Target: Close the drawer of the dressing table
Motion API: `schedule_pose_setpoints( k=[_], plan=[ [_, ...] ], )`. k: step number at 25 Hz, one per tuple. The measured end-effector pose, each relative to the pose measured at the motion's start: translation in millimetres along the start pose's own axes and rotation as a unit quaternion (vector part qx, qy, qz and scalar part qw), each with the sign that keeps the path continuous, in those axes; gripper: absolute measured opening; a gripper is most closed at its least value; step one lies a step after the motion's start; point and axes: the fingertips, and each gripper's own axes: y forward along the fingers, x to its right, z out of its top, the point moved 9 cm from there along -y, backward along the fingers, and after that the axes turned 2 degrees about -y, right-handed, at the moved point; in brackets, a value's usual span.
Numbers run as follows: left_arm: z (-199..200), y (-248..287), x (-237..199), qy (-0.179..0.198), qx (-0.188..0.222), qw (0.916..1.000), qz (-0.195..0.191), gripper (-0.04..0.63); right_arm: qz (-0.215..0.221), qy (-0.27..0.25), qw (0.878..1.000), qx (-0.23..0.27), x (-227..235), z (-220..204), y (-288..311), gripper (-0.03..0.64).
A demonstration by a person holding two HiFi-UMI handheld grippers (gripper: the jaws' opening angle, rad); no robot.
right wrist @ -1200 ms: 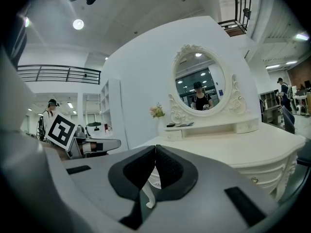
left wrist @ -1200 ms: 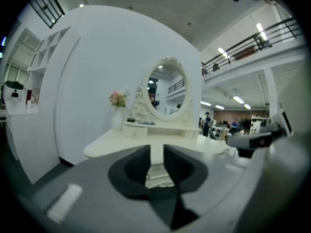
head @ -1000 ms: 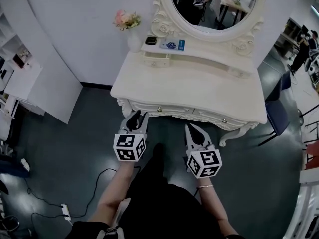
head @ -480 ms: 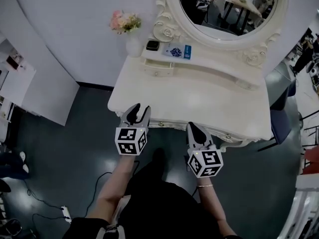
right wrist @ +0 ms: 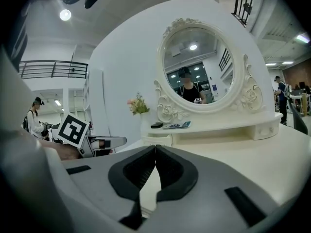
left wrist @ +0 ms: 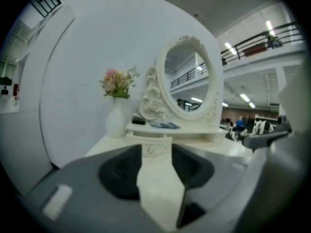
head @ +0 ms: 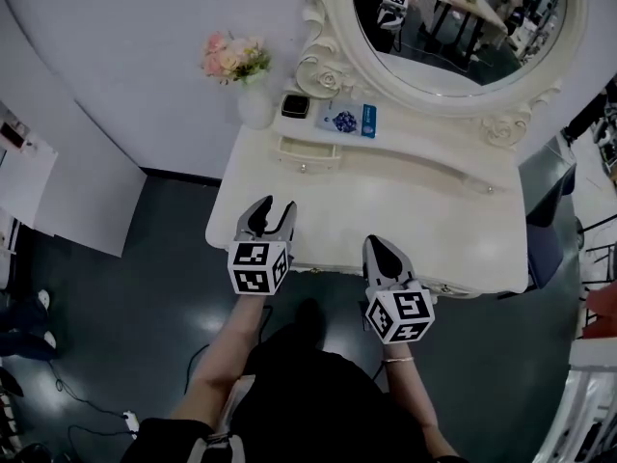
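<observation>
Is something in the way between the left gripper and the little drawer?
No, nothing visible. Only bare tabletop lies between the left gripper, whose empty jaws are opening, and the little drawer. The vase stands off to the side.

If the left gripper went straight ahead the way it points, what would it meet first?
The left gripper, empty jaws opening, would probably meet the small drawer, or graze the tabletop first.

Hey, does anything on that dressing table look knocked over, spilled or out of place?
Nothing stands out. The vase of flowers stands upright at the back left of the dressing table, the small dark item and blue card lie flat on the shelf, and nothing is spilled.
</observation>
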Motion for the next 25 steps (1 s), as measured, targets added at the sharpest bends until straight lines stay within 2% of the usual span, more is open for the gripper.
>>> schedule_pose_setpoints(
  k=[15, 25],
  plan=[
    [4, 69, -17, 0.011, -0.036, 0.9993, 0.000, 0.221, -0.016, 0.005, 1.000, -0.013, 16, 8, 47, 0.005],
    [0, 103, -11, 0.029, -0.059, 0.9978, 0.014, 0.221, 0.001, -0.007, 1.000, -0.004, 25, 25, 64, 0.005]
  ],
)
